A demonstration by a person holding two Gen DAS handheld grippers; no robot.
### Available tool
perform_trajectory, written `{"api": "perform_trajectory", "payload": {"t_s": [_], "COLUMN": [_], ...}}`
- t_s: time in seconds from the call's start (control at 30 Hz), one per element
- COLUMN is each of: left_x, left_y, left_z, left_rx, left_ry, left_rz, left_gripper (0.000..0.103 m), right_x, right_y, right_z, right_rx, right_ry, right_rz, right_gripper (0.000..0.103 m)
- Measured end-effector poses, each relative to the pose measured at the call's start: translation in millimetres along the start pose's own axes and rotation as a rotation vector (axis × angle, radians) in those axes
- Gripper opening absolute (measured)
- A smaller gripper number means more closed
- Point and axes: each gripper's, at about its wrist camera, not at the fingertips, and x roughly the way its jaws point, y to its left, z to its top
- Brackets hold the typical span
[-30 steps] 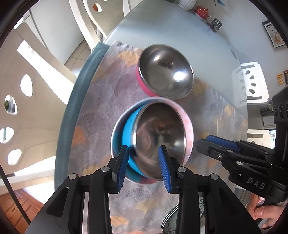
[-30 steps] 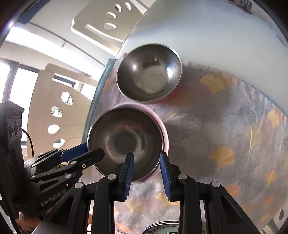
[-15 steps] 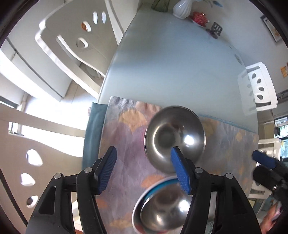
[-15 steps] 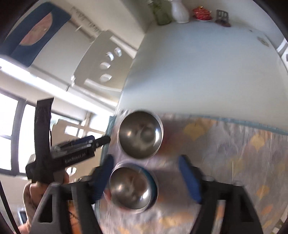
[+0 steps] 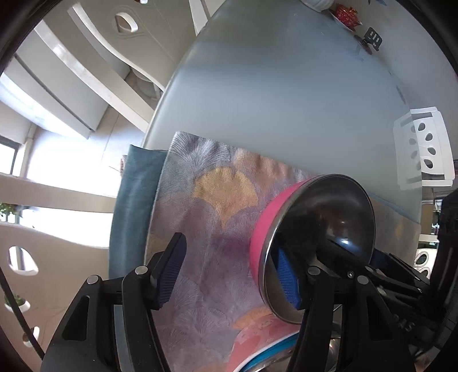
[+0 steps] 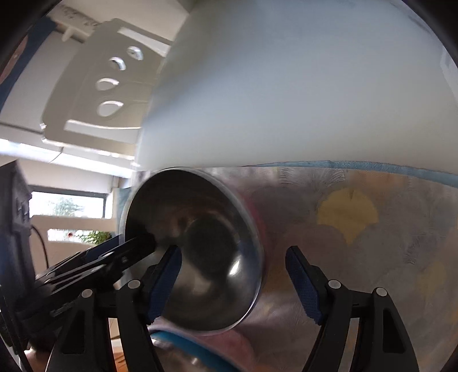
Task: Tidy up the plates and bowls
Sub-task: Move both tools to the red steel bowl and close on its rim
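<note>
A steel bowl with a pink outside stands on the patterned cloth, large and close; it also shows in the right wrist view. My left gripper is open, its right finger inside the bowl and its left finger outside on the cloth. My right gripper is open, its left finger inside the bowl and its right finger outside the rim. Just in front lies the pink plate with the blue-rimmed steel bowl, mostly cut off.
The cloth lies on a pale grey table. White chairs stand at the left and right of the table. A red object on a dish and a small dark holder sit at the far end.
Both grippers have left the stacked bowl on the plate, opened wide, and moved forward and down onto the pink bowl, one finger of each now inside its rim.
</note>
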Motion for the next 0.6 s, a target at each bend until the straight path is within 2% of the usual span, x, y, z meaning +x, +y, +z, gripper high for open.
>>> {"api": "perform_trajectory", "payload": {"t_s": [0.2,0.43,0.5,0.57,0.6], "left_x": [14,15,13,11,10], "left_y": [-7,-6,-10,-19,-23], "left_z": [0,-4,-6,-10,-12], "left_rx": [0.025,0.019,0.036,0.063,0.077], "left_ry": [-0.001,-0.012,-0.017,-0.027,-0.031], "left_rz": [0.009,-0.048,-0.06,-0.052,-0.051], "left_gripper": [0.054,0.035,0.027,0.02,0.019], "right_x": [16,14,15,15,16], "right_y": [-19,-13,-9,-4,-1], "right_z": [3,4,4,3,4], "right_rx": [0.044,-0.003,-0.024,-0.052,-0.059], "right_ry": [0.007,-0.037,-0.04,-0.046,-0.037], "right_rz": [0.028,-0.035,-0.059,-0.059,-0.03], "right_gripper": [0.074,0.074,0.066,0.035,0.033]}}
